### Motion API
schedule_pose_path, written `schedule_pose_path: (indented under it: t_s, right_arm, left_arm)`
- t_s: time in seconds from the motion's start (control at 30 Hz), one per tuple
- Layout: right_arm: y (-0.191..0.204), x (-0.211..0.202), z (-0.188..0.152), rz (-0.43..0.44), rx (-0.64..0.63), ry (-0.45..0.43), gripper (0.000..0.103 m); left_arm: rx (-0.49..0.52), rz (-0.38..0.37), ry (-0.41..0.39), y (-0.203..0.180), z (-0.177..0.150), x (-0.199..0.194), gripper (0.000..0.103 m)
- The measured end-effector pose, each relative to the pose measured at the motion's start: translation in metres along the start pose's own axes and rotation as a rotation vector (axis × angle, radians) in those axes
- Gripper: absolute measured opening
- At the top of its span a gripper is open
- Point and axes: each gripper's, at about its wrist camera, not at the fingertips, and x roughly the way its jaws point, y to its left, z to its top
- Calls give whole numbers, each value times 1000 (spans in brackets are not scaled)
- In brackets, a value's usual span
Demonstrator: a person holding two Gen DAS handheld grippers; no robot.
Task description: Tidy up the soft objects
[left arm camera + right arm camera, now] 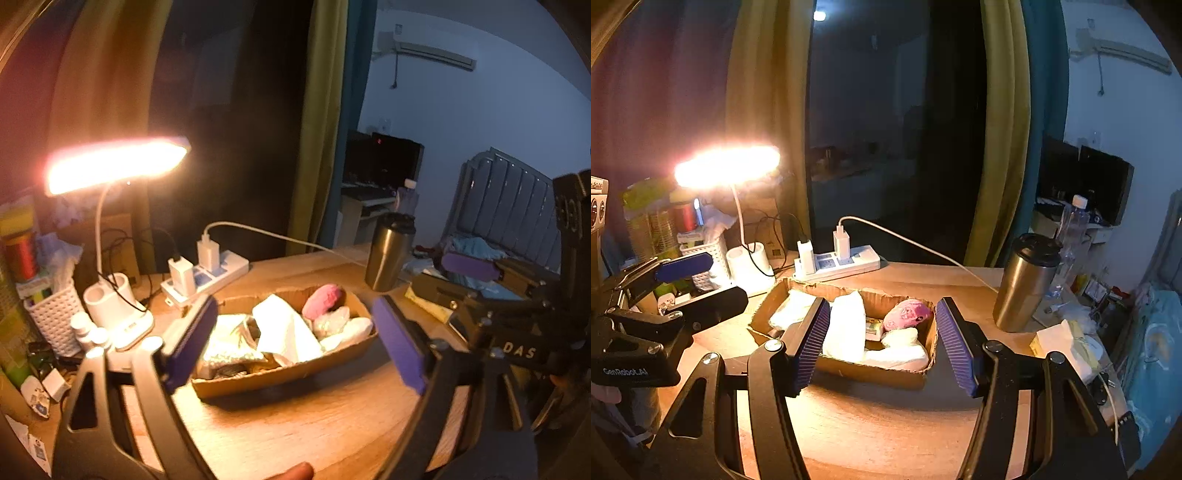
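Observation:
A shallow cardboard box (280, 374) (871, 371) stands on the wooden table. It holds soft things: a pink plush toy (325, 300) (907, 314), a white folded cloth (284, 328) (846, 328), white soft packs (347, 328) (901, 354) and silvery packets (232, 343). My left gripper (295, 343) is open and empty, in front of the box with its blue pads either side. My right gripper (882, 345) is open and empty, just before the box. Each gripper shows at the other view's edge, the right one (480, 295) and the left one (676, 291).
A lit desk lamp (114, 166) (727, 166) stands at back left, with a power strip (207, 273) (838, 262) and chargers beside it. A steel tumbler (389, 254) (1023, 284) stands right of the box. A white basket (55, 317) and small bottles crowd the left. Tissues (1063, 343) lie right.

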Motion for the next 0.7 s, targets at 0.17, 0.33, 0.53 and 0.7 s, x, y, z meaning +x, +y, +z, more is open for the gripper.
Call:
schedule_pose_path:
  t_s: [0.17, 0.33, 0.53, 0.7]
  right_arm:
    - [6, -26, 3, -15, -6, -40, 63]
    - [10, -51, 5, -32, -1, -81, 63]
    - [13, -80, 6, -70, 12, -119, 63]
    - [18, -105, 7, -115, 19, -155, 63]
  left_arm:
    - [6, 5, -34, -6, 2, -20, 92]
    - [30, 1, -58, -14, 6, -42, 93]
    - [42, 24, -90, -21, 12, -63, 93]
    - [38, 52, -116, -23, 14, -81, 93]
